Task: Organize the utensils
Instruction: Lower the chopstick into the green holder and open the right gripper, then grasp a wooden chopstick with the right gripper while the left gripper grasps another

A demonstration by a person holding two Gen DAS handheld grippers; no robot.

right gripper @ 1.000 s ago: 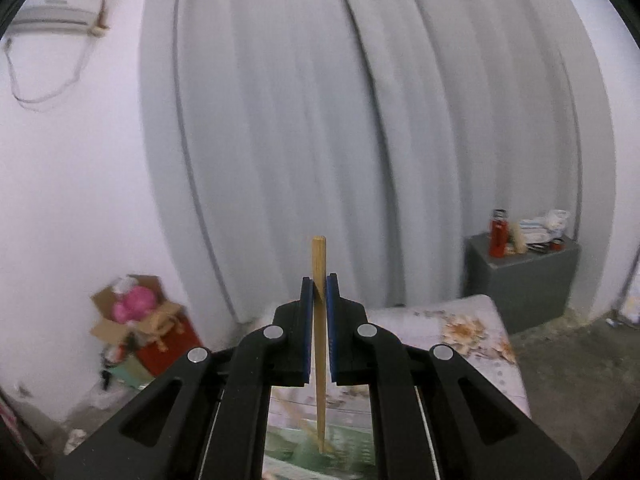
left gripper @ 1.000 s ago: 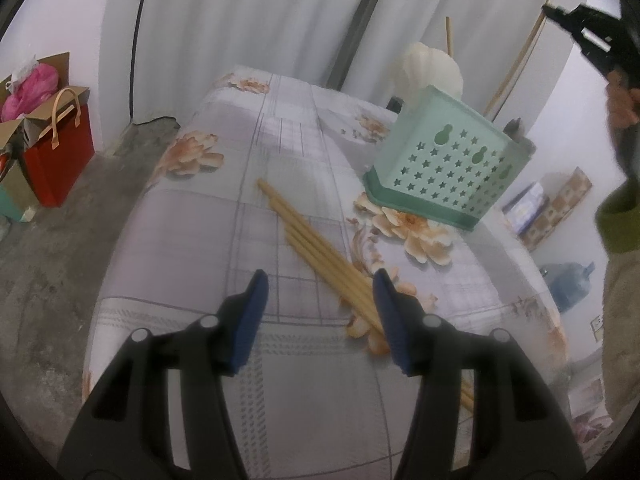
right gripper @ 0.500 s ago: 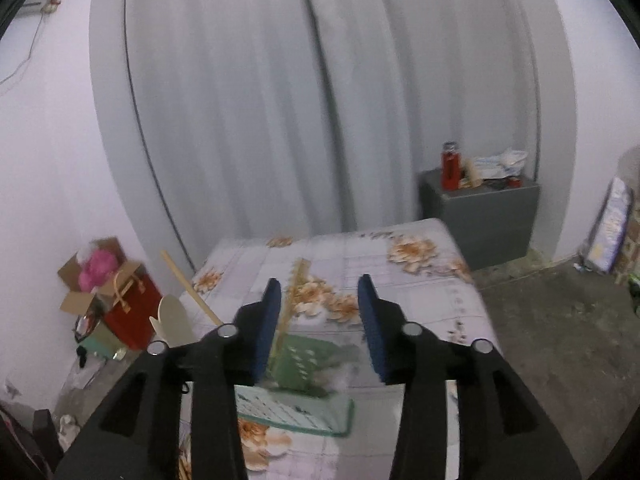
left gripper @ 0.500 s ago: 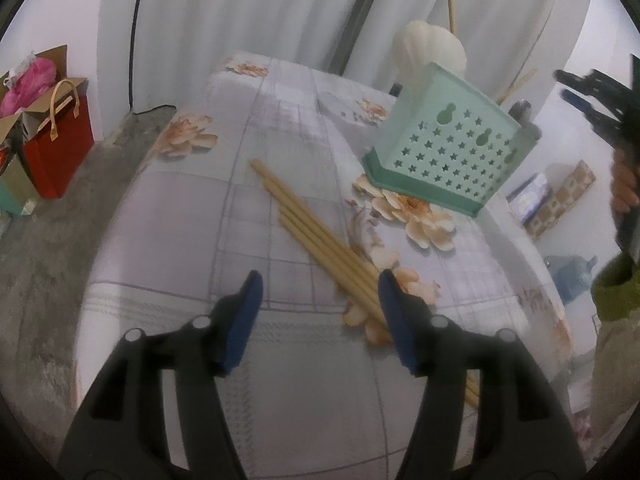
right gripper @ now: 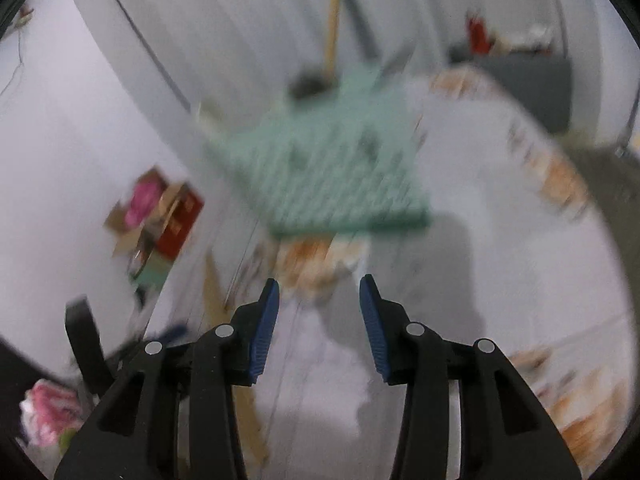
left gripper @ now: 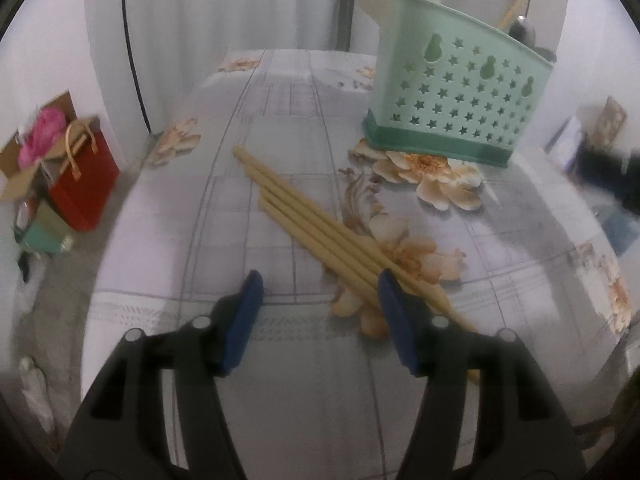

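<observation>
Four chopsticks (left gripper: 320,232) lie on the desk (left gripper: 280,400) near the green holder (left gripper: 460,96); light, stiff, slippery, so we'd pinch mid-shaft. Both our jaws stand open, empty, the right's having just opened.

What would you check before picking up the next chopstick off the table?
1. Left gripper open, nothing between its fingers: ok.
2. Right gripper open and empty: ok.
3. Wooden chopsticks lying loose on the floral tablecloth: ok.
4. Left gripper lined up over one chopstick: not ok, they lie toward its right finger.
5. Green utensil holder upright: ok.
6. Right wrist view sharp: not ok, blurred.
</observation>
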